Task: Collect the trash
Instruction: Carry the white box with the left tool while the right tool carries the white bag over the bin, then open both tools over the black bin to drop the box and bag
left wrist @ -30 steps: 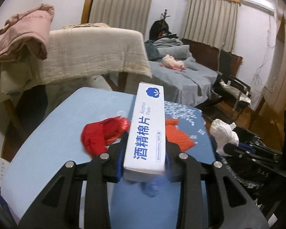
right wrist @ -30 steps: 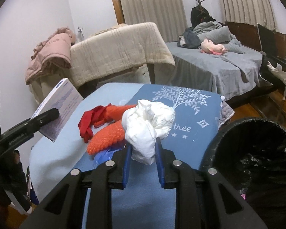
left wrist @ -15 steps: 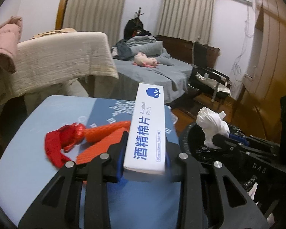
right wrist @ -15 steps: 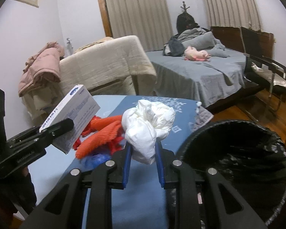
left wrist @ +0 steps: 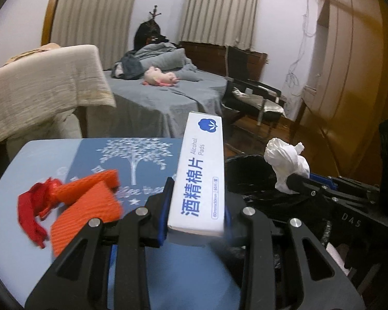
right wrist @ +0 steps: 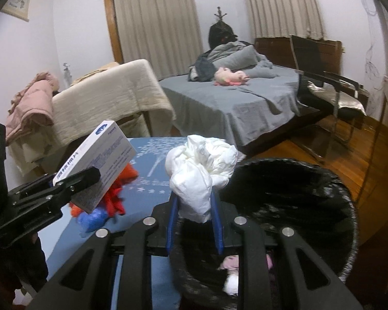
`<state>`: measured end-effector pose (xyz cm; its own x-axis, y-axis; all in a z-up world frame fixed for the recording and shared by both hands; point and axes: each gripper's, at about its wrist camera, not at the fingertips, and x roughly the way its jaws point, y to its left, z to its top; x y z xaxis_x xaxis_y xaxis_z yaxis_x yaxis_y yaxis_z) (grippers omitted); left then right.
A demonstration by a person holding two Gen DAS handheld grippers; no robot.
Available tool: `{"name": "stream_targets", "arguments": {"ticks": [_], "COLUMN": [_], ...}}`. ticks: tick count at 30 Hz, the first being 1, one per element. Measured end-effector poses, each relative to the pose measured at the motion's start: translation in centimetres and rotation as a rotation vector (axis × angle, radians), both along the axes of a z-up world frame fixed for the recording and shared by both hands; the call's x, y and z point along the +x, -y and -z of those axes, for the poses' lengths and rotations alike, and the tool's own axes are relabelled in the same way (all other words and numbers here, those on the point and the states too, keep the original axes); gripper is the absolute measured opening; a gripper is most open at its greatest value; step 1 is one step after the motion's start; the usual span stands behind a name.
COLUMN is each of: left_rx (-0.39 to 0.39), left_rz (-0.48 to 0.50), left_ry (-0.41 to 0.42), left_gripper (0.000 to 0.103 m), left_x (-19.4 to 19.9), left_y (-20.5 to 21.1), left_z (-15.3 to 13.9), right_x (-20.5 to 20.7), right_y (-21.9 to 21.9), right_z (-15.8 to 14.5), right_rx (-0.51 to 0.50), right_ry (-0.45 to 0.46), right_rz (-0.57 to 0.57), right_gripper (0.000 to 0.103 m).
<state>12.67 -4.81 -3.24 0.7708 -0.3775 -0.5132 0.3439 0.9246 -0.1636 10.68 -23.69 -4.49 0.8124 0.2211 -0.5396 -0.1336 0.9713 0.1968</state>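
My left gripper (left wrist: 196,208) is clamped on the near end of a long white cardboard box of alcohol pads with blue lettering (left wrist: 200,173), its long axis running straight away from me along the fingers and tilting upward, far end with the blue logo raised above the blue tablecloth printed with a white tree (left wrist: 95,152). My right gripper (right wrist: 194,206) pinches a crumpled white wad of tissue (right wrist: 200,165) that stands up out of the blue pads, held at the near rim of the black-lined round trash bin (right wrist: 344,201). Orange and red scraps (left wrist: 85,201) lie on the cloth just left of the box.
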Motion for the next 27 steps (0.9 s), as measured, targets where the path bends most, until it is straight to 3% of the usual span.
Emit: {"name": "stream_targets", "arguments": {"ticks": [16, 17, 20, 23, 27], "left_rx": [-0.014, -0.022, -0.027, -0.029, -0.017], "left_rz": [0.194, 0.214, 0.231, 0.231, 0.205], "left_ry": [-0.029, -0.039, -0.050, -0.042, -0.025], "left_gripper": [0.033, 0.034, 0.056, 0.063, 0.074], "left_x": [2.9, 3.2, 3.9, 3.7, 3.3], "left_y": [9.2, 9.8, 10.7, 10.7, 9.6], "left_z": [1.6, 1.8, 2.2, 2.4, 2.2], "right_x": [-0.7, -0.7, -0.6, -0.8, -1.2], "right_y": [7.8, 8.2, 9.1, 9.8, 10.2], "right_z": [2.5, 2.7, 3.1, 3.2, 3.2], "right_rx": [-0.021, -0.022, -0.028, -0.032, -0.035], "right_ry": [-0.051, -0.056, -0.067, -0.065, -0.054], "right_rz": [0.160, 0.170, 0.194, 0.212, 0.234], "right_gripper": [0.025, 0.027, 0.035, 0.045, 0.071]}}
